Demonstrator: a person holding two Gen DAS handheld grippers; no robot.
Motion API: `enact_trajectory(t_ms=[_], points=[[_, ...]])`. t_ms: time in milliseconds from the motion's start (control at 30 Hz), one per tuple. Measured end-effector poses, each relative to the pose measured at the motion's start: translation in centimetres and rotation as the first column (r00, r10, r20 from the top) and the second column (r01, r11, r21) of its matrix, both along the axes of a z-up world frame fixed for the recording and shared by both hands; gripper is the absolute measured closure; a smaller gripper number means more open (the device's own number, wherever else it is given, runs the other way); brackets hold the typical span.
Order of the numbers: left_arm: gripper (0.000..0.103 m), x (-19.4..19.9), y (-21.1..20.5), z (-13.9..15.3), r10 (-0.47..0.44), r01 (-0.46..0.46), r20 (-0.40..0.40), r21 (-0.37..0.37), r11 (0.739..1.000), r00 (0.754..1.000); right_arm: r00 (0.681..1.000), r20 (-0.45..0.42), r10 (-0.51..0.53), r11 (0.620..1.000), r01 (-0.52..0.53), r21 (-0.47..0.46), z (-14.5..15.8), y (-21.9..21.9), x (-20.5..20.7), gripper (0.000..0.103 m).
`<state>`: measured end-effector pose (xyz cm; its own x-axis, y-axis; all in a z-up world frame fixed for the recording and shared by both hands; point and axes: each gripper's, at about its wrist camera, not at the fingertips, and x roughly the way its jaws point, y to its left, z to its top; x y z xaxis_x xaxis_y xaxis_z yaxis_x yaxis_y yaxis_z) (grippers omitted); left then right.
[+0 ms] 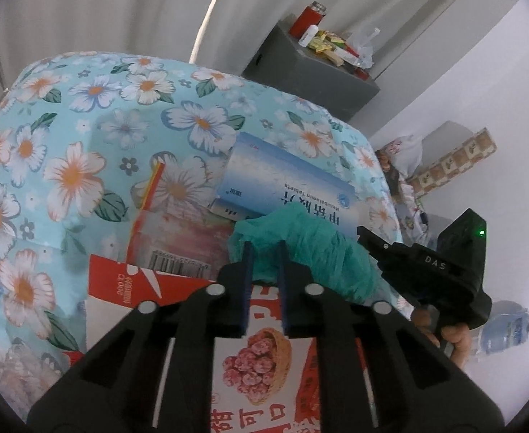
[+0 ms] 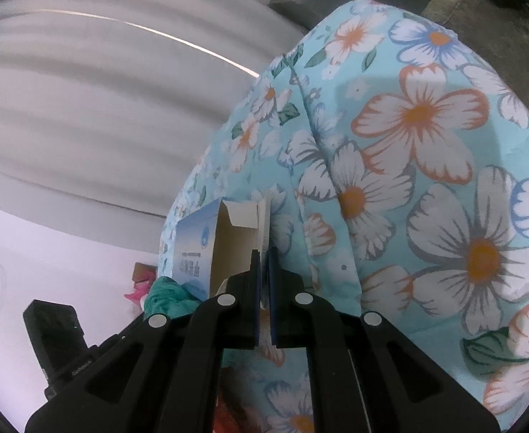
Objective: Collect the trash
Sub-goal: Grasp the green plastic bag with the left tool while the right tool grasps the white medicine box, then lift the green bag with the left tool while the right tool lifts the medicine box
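Note:
On the flowered bedsheet (image 1: 84, 126) lies a pile of trash: a blue medicine box (image 1: 282, 176), a crumpled teal wad (image 1: 318, 252), a pink wrapper with a barcode (image 1: 185, 238) and a red-and-white snack bag (image 1: 264, 361). My left gripper (image 1: 265, 250) hangs over the snack bag, and its narrow-set pads pinch the near edge of the teal wad. My right gripper (image 2: 264, 252) is shut on a thin white side panel of the open-ended blue box (image 2: 192, 245). The teal wad (image 2: 167, 296) lies just left of that box. In the left wrist view the right gripper (image 1: 363, 232) reaches in from the right.
A grey cabinet (image 1: 311, 61) behind the bed carries a red flask, a white bottle and snack packets. On the white floor to the right are a patterned box (image 1: 455, 162) and a water bottle (image 1: 506, 324). A hand (image 1: 452, 339) holds the right gripper. Grey curtains hang behind.

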<state>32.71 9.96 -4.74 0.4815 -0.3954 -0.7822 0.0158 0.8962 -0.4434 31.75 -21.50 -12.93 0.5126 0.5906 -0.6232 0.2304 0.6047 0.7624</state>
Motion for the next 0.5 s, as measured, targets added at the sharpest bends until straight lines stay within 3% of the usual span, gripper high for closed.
enact_trajectory(t_ms=[33, 500], points=[[0.103, -0.1, 0.0, 0.1, -0.002, 0.002, 0.009, -0.001, 1.0, 1.0, 1.0, 0.003, -0.006, 1.0, 0.006, 0.002, 0.1, -0.3, -0.1, 0.099], [0.103, -2.4, -0.5, 3.3, -0.037, 0.038, 0.132, -0.004, 0.999, 0.991, 0.986, 0.063, -0.155, 0.988, 0.153, 0.028, 3.3, -5.8, -5.4, 0.099]])
